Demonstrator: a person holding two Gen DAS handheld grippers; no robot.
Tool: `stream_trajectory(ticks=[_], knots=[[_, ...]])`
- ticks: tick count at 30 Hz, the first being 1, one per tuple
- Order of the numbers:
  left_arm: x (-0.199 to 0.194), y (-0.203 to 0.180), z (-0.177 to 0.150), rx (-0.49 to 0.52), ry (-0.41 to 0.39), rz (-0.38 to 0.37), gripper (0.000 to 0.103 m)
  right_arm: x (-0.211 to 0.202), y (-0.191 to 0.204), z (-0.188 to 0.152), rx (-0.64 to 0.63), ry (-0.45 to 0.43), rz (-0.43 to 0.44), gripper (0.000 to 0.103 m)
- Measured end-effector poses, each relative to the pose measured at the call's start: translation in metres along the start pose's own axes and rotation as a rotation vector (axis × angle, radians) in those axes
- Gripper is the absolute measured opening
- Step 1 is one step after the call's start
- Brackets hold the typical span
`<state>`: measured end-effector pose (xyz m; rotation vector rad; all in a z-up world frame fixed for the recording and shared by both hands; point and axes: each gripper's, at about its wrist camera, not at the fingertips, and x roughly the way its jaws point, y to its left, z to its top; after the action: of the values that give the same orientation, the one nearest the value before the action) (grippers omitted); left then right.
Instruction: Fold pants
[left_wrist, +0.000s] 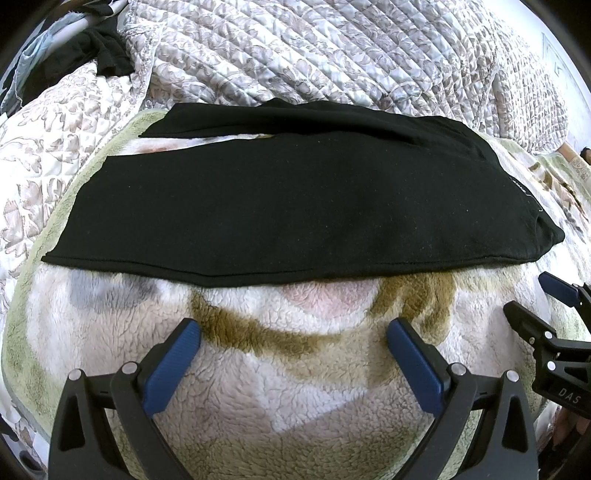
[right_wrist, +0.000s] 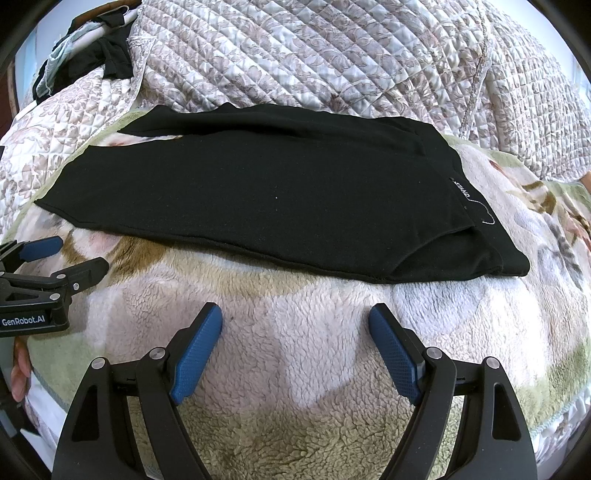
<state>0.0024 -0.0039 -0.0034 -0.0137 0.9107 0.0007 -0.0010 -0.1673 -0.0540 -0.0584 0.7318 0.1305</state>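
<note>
Beyond both grippers, the pants (left_wrist: 295, 192) lie flat on the fleece blanket (left_wrist: 295, 369) spread over the bed, already doubled leg over leg. Their long axis runs side to side across your view: waistband and label (right_wrist: 466, 188) at the right end, leg hems at the left end. Behind the pants is the quilt (left_wrist: 332, 55).

Your left gripper (left_wrist: 293, 334) is spread wide and empty, short of the pants' near edge. Your right gripper (right_wrist: 295, 323) likewise, open, nothing between its fingers.

Judgement on handling: thin knit, light, limp, will sag and drag on the fleece. Pinch through both layers at the corners. Left gripper on the hem end, right gripper on the waistband end, then lift clear before carrying across, or the lower layer may slip out.
</note>
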Motion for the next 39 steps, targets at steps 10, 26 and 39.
stream_trajectory(ticks=[10,26,39], knots=[[-0.0004,-0.0003,0.0000,0.001,0.001,0.001,0.103,-0.0001,0.0000,0.0001,0.000,0.000,0.000,0.081],[0.0003,-0.0016,0.0002,0.001,-0.001,0.002,0.103,-0.0006,-0.0005,0.0013,-0.004,0.004,0.001,0.081],[0.0001,-0.0026,-0.0001,0.002,-0.002,0.002,0.103,0.0002,-0.0007,-0.0005,0.001,-0.009,0.006,0.081]])
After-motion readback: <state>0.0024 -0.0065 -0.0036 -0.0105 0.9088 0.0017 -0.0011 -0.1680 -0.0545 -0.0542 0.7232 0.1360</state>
